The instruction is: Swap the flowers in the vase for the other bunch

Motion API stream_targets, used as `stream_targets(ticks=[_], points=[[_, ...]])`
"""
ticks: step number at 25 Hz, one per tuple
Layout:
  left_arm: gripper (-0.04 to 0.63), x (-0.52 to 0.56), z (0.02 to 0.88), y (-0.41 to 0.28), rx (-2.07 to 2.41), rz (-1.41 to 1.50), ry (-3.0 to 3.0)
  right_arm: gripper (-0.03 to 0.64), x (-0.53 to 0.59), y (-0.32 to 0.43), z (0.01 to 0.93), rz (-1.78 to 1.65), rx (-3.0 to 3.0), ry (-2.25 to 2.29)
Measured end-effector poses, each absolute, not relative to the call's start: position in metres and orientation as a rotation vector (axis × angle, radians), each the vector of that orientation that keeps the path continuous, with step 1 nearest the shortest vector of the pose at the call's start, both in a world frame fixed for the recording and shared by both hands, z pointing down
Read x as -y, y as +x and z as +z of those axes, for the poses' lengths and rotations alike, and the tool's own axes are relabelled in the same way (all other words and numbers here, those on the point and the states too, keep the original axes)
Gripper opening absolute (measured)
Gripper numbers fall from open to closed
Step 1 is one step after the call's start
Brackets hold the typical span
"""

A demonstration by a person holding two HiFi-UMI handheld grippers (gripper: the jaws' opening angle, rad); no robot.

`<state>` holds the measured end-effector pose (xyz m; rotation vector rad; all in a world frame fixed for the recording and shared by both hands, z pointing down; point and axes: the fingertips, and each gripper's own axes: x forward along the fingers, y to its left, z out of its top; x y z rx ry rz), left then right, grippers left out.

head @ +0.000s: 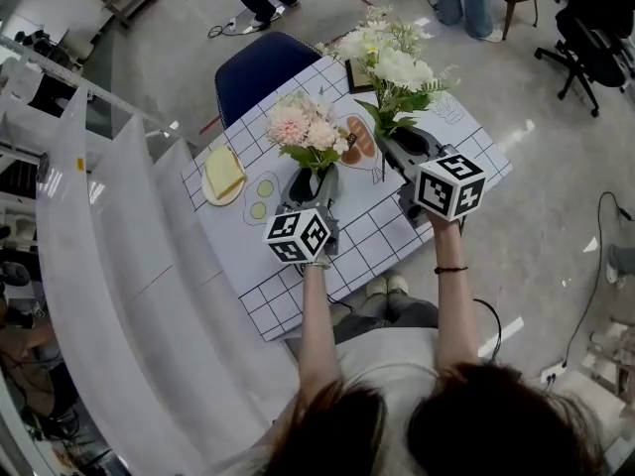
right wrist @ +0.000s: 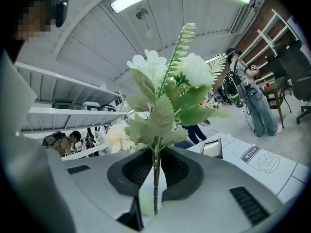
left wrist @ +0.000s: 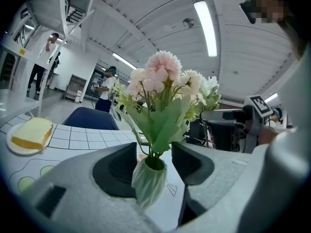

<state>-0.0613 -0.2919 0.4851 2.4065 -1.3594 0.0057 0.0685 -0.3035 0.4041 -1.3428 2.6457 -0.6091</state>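
Plainly, the left gripper [left wrist: 154, 160] held its jaws apart around the vase [left wrist: 148, 186], whose base was hidden, with the pink bunch [left wrist: 163, 81] inside. Right of the vase, the right gripper [right wrist: 156, 166] pinched the white bunch [right wrist: 170, 81] by its stem.

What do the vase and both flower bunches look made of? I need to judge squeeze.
Vase: pale green, matte, twisted ribs; probably plastic, though unglazed ceramic is possible. Pink bunch and white bunch: likely artificial, with cloth-like petals, flat uniformly veined leaves and a thin, stiff, plastic-looking stem.
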Motion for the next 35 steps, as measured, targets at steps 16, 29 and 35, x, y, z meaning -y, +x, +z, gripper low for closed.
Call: stream_targets(ticks=[16,29,35], points=[[0.182,0.3,0.486,-0.062,1.4,0.034,2.439,0.048,0.31,0.078,0.413,-0.641,-2.62,-1.367],[0.098,0.299,0.484,-0.064,1.453,0.056,2.449,0.048,0.308,0.08,0.413,-0.635,-2.618,-1.37],[0.084,0.299,0.479,-0.068,1.472,0.037,2.447,0.048,0.306,0.08,0.411,-0.631,-2.62,-1.366]])
